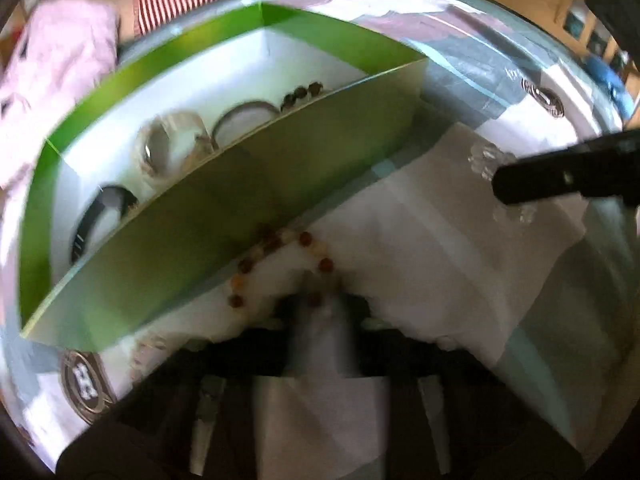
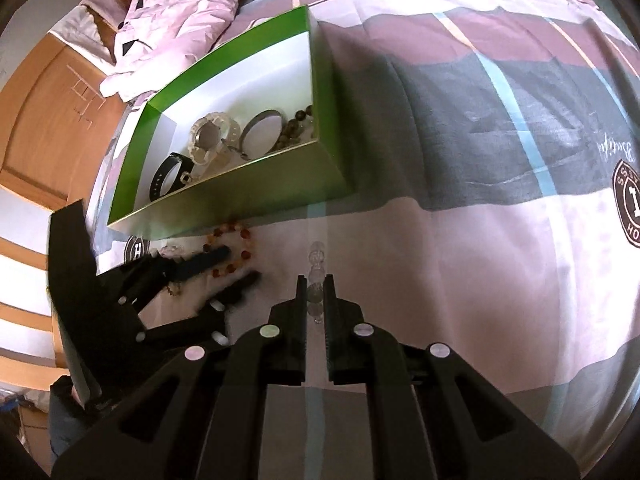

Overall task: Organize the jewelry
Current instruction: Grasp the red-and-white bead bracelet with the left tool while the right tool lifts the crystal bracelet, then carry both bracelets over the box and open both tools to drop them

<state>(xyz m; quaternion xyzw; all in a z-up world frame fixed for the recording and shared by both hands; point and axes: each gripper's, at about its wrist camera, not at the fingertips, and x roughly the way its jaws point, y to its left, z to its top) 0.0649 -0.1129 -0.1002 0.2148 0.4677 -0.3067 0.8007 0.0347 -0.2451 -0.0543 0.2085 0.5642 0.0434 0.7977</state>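
A green box (image 1: 224,208) (image 2: 256,196) with a white inside stands on the bed and holds a black watch (image 2: 170,174), a pale watch (image 2: 210,136), a metal bangle (image 2: 266,132) and dark beads (image 2: 296,120). An amber bead bracelet (image 1: 280,264) (image 2: 232,250) lies against the box's near wall. My left gripper (image 2: 240,268) is open around it, one finger inside the loop. My right gripper (image 2: 316,286) is shut on a clear crystal bead bracelet (image 2: 317,258), also seen in the left wrist view (image 1: 486,160).
The striped bedspread (image 2: 460,140) carries round logo prints (image 2: 632,200). A pink quilt (image 2: 180,12) lies behind the box, a wooden door (image 2: 44,120) to the left. Small clear beads (image 2: 172,250) lie by the left gripper.
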